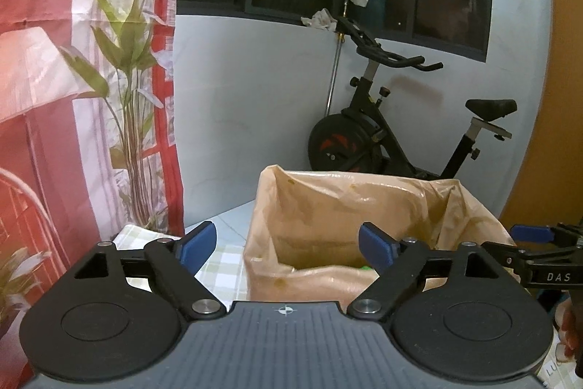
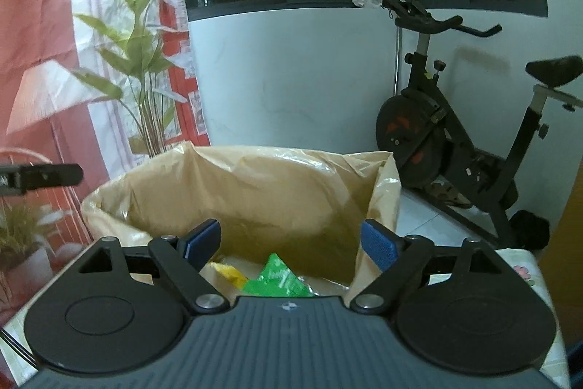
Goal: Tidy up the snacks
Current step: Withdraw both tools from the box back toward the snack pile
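Both tools stand with their blue pads spread wide, and nothing is between the pads of either one. The left tool points at a box lined with a tan plastic bag, which stands on a worktop with a checked cloth. The right tool hangs over the same bag, near its open mouth. Inside, at the bottom, lie a green snack packet and a yellow snack packet, touching each other. From the left wrist camera only a small green spot shows in the bag, probably the same green packet. Behind the bag stands an exercise bike against the pale wall, and a red curtain with printed leaves hangs to the left.
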### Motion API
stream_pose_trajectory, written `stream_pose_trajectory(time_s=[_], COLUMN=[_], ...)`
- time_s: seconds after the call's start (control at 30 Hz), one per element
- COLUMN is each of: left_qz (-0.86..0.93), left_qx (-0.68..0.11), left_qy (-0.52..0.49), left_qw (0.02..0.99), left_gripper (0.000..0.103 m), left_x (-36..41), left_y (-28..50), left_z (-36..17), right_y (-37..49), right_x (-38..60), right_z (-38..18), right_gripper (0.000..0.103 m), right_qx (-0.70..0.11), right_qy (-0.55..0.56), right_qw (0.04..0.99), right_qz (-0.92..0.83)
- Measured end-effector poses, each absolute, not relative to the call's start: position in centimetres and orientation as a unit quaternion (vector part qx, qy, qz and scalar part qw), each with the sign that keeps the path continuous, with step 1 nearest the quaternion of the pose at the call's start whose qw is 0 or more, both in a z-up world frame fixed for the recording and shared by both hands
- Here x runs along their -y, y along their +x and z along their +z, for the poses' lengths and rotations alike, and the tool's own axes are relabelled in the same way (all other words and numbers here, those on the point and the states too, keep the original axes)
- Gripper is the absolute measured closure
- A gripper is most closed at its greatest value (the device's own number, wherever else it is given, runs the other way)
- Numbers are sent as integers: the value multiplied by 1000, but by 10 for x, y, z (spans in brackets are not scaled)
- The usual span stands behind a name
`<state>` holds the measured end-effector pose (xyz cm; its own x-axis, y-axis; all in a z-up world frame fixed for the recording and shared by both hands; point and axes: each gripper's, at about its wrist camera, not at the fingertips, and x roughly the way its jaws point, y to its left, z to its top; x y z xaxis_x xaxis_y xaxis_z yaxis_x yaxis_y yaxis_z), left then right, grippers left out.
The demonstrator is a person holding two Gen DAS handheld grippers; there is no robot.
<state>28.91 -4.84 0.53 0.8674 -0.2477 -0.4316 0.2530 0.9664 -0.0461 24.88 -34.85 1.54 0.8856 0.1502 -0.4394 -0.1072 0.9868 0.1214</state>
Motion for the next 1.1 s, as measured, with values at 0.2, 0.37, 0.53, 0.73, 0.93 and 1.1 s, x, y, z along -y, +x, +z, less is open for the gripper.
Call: stream_pose_trajectory(time_s=[0.2, 0.37, 0.53, 0.73, 0.93, 1.1], left_qz=[-124, -115, -108, -99, -96, -97], left_qx=[-227, -227, -218, -211, -212, -223], left_qy=[10, 5, -6, -3, -2, 11], left_qw=[966, 967, 970, 972, 973, 970], left_gripper=[13, 12, 12, 12, 12, 12], left_x=[32, 13, -2, -9, -13, -15], left_y=[276, 266, 249, 234, 219, 207], left_z=[-4, -9, -12, -18, -33, -52], right_y=[230, 215, 198, 178, 160, 151], right_x=[347, 349, 346, 342, 336, 334], right_z=[11, 10, 11, 8, -2, -16], right_gripper=[12, 10, 7, 1, 0, 0], right_qx=[-221, -213, -199, -175, -169, -172], right_qy=[24, 33, 34, 46, 48, 53], right_qw=[973, 974, 976, 980, 981, 981], right_qz=[63, 75, 86, 88, 85, 77])
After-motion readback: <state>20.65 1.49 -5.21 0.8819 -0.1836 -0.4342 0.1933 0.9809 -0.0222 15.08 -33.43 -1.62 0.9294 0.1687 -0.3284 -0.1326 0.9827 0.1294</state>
